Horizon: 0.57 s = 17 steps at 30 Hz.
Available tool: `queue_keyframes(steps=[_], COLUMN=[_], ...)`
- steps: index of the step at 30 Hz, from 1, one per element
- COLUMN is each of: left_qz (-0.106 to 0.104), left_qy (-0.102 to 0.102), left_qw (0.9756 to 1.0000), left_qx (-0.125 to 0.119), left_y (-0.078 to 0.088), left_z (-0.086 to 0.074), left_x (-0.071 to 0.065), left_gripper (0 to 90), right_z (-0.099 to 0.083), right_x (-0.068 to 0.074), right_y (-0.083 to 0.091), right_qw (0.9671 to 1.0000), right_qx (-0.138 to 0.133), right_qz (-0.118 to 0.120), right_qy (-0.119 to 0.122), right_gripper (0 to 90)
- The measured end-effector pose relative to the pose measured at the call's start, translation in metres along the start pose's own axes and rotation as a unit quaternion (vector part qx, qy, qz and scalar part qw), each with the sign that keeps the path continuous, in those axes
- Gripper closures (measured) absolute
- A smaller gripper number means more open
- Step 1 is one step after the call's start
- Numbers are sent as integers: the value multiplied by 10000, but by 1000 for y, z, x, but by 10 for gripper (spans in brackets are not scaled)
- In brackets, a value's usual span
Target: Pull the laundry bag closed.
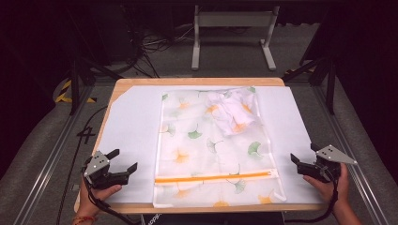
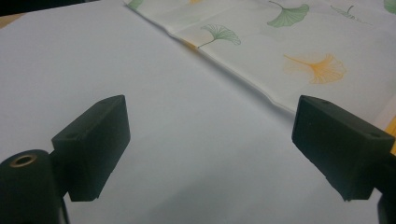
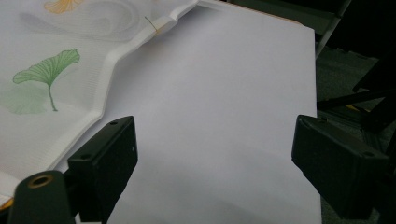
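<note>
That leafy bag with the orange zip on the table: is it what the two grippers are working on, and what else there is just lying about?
Part of the job:
- mesh bag, lying flat
- orange zipper across its near end
- white garment bunched inside, at the far end
- left gripper and right gripper, both open, beside the bag

Just there:
- white sheet on the table
- metal stand and cables on the floor beyond

No legible text, label, brand or number anywhere. Printed pattern on mesh bag [image 1: 213,145] is leaves, not lettering. Yellow-black hazard stripes on floor tape [image 1: 65,93], far left.
</note>
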State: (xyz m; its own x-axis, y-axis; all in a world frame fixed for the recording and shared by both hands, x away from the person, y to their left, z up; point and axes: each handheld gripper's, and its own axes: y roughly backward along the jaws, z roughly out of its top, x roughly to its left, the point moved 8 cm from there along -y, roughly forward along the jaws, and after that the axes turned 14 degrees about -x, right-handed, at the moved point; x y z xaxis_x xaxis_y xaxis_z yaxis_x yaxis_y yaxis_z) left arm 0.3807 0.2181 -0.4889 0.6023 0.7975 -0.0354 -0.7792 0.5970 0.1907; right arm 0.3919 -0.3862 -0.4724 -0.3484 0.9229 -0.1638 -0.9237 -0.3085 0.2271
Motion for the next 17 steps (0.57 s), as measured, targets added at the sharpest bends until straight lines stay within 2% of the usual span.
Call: queue_keyframes(steps=[10, 17], left_qz=[-35, -20], left_qy=[-90, -64], left_qw=[9999, 10000], left_qx=[49, -10], left_y=[-2, -4], left_z=[0, 3], left_x=[-2, -3], left_gripper=[129, 129], right_z=[1, 2], right_x=[1, 0], right_y=[1, 4], right_qw=[10000, 9999], right_qx=[-7, -14], right_qz=[-14, -38], right_qy=[82, 132], right_gripper=[153, 153])
